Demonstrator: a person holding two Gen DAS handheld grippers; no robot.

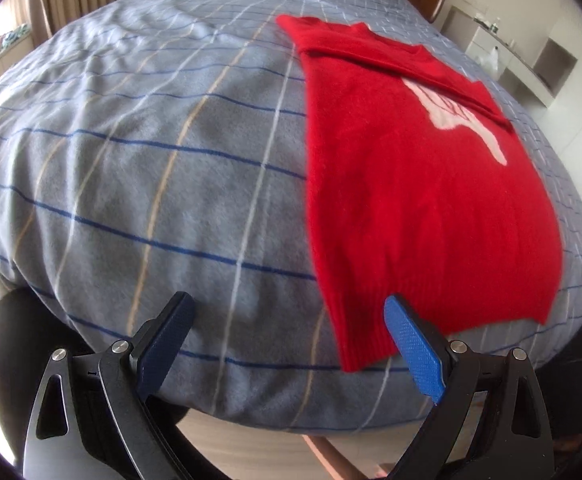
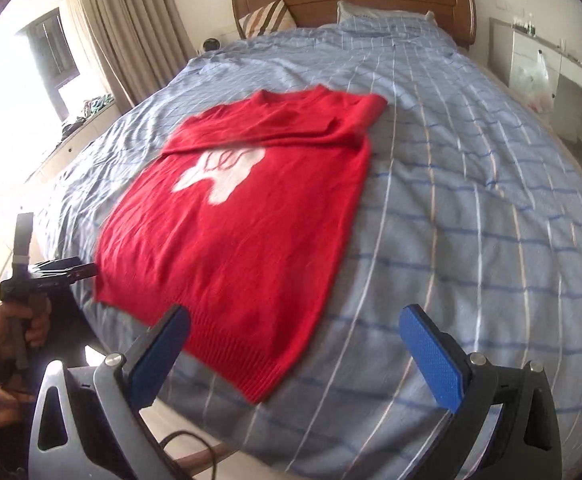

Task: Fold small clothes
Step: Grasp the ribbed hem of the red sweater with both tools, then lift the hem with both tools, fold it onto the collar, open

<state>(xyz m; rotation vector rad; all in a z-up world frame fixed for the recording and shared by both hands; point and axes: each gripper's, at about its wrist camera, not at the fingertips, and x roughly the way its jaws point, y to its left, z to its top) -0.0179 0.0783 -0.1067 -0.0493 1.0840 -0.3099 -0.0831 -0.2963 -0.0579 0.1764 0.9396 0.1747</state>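
Looking along the left hand-held gripper (image 1: 289,320) in the left wrist view, both blue pads stood wide apart with nothing between them. The red sweater (image 1: 419,184) lay flat on the bed (image 1: 131,160), toward the foot edge and to the gripper's right. Its ribbed hem faced the gripper and its collar pointed away toward the headboard, so the long axis ran from foot to head. The near hem corner hung just past the right pad (image 1: 415,344); whether they touched could not be told. A sleeve looked already folded across the chest, over part of the white motif.

In the right wrist view, the right hand-held gripper (image 2: 295,340) was likewise spread open and empty. The sweater (image 2: 243,220) lay ahead and to its left, the hem's other corner just beyond the left pad (image 2: 161,352), apart from it as far as could be judged. The left hand-held gripper (image 2: 57,270) showed at the far left by the foot edge, held in the person's hand (image 2: 23,320).

Judgement: each gripper sat near one hem corner, about equally close; the likely next move was pinching both corners and carrying the hem toward the collar.
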